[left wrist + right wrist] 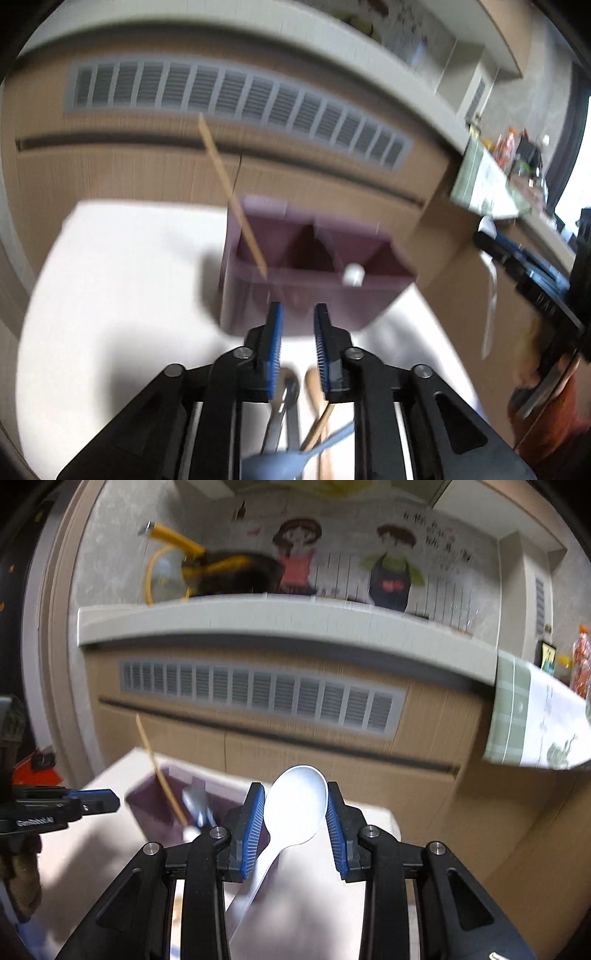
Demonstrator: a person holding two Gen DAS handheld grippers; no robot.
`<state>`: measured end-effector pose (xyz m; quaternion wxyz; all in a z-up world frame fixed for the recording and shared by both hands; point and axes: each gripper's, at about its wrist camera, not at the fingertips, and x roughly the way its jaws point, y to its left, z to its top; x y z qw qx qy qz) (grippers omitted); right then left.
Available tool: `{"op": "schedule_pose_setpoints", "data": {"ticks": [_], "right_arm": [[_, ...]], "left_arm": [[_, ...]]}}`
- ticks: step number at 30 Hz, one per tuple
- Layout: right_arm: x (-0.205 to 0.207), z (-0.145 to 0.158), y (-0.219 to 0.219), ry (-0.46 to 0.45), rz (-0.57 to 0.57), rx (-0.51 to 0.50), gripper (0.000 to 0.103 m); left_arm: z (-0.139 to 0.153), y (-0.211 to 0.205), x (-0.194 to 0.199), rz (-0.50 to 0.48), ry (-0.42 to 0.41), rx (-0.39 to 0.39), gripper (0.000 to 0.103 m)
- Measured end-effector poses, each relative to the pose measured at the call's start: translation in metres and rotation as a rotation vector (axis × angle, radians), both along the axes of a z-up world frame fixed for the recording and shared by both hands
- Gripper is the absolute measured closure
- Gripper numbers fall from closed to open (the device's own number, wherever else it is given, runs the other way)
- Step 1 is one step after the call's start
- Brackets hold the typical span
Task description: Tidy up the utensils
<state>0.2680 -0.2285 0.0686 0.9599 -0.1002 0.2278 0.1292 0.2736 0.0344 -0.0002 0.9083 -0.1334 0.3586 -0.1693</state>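
Utensils: my right claw (295, 812) grips white spoon (295, 805); left claw (298, 334) released, empty. Purple organizer (317, 258) ahead on table (110, 277), chopstick (232, 195) inside.

I count one purple holder (314, 291) with three compartments, and one wooden chopstick (232, 199) standing in it. One white spoon (295, 805) sits in my right jaws. Below my left jaws lie one blue spoon (277, 467), one metal utensil (284, 410) and one wooden one (316, 391).

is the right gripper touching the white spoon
Touching: in the right wrist view both blue pads of the right gripper press the bowl of the white spoon.
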Motion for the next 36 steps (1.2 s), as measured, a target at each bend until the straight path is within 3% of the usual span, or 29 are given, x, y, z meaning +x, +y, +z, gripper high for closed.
{"op": "schedule_pose_setpoints", "data": {"ticks": [2, 5, 7, 10, 18, 20, 21, 28, 36], "right_arm": [[-0.003, -0.010, -0.006, 0.029, -0.001, 0.000, 0.073], [-0.005, -0.028, -0.015, 0.091, -0.011, 0.018, 0.073], [-0.007, -0.038, -0.017, 0.123, -0.015, 0.035, 0.073], [-0.015, -0.045, -0.018, 0.135, -0.014, 0.043, 0.073], [-0.041, -0.058, -0.025, 0.131, -0.046, 0.056, 0.073], [-0.043, -0.062, -0.028, 0.142, -0.061, 0.064, 0.073], [-0.044, -0.064, -0.030, 0.151, -0.073, 0.070, 0.073], [-0.053, -0.058, -0.032, 0.130, -0.074, 0.092, 0.073], [-0.052, -0.052, -0.017, 0.107, -0.071, 0.059, 0.073]], "left_arm": [[-0.017, -0.003, -0.005, -0.036, 0.051, -0.016, 0.078], [-0.032, -0.023, -0.011, -0.187, 0.094, -0.019, 0.077], [-0.038, -0.045, -0.016, -0.262, 0.093, 0.065, 0.077], [-0.048, -0.078, -0.019, -0.296, 0.080, 0.229, 0.077], [-0.067, -0.116, -0.019, -0.240, 0.105, 0.509, 0.080], [-0.066, -0.112, -0.020, -0.221, 0.116, 0.483, 0.084], [-0.062, -0.107, -0.022, -0.211, 0.114, 0.447, 0.095], [0.000, -0.056, -0.057, -0.065, -0.011, 0.167, 0.097], [0.039, -0.016, -0.067, 0.030, -0.124, 0.022, 0.097]]}}
